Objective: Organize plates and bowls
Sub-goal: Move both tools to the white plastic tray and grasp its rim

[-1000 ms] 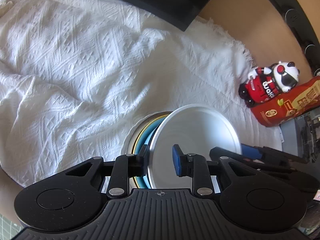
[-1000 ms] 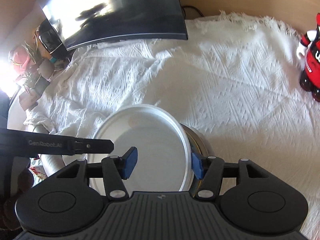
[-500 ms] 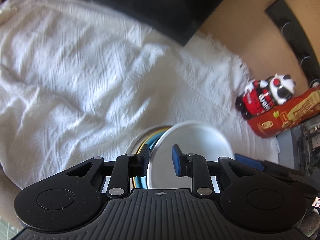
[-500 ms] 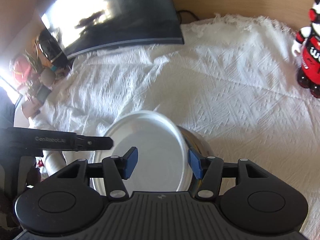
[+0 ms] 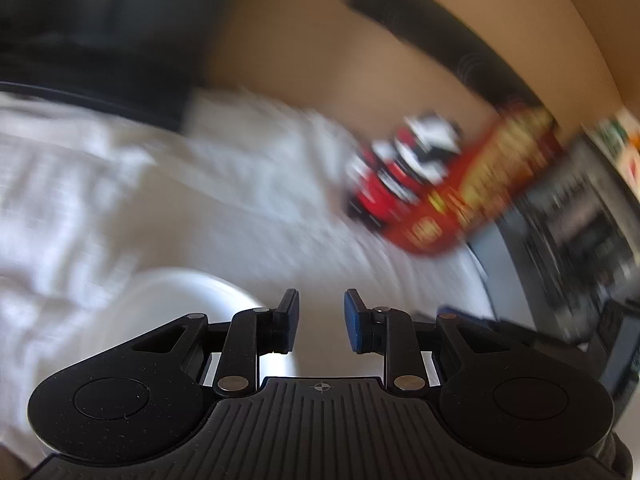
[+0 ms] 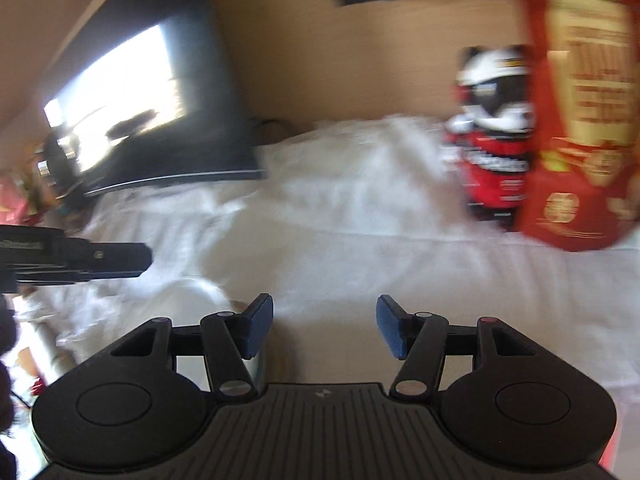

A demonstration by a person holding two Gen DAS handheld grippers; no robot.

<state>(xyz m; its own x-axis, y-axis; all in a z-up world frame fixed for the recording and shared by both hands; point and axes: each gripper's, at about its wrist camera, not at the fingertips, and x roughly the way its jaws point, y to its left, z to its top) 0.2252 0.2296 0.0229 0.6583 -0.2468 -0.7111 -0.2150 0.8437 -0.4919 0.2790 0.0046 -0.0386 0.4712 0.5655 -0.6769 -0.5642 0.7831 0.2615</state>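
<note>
Both views are blurred by motion. A white plate [image 5: 176, 304] lies on the white cloth [image 5: 120, 184] at the lower left of the left wrist view, partly behind my left gripper's finger. My left gripper [image 5: 322, 320] stands over bare cloth to the right of it, its jaws a narrow gap apart with nothing between them. My right gripper [image 6: 324, 328] is open wider over bare cloth. A pale rounded plate edge [image 6: 196, 292] shows just left of its left finger. The left gripper's black body [image 6: 80, 260] reaches in from the left.
A red and white panda toy [image 5: 400, 168] and a red snack bag [image 5: 480, 184] stand at the cloth's right end, close ahead in the right wrist view as toy [image 6: 492, 140] and bag [image 6: 580, 120]. A dark monitor [image 6: 160, 120] stands behind. Black equipment [image 5: 580, 220] sits at far right.
Both grippers have swung right and up, away from the plate stack. The white plate's rim, which was between each gripper's fingers, now lies outside them. The toy and bag look nearer.
</note>
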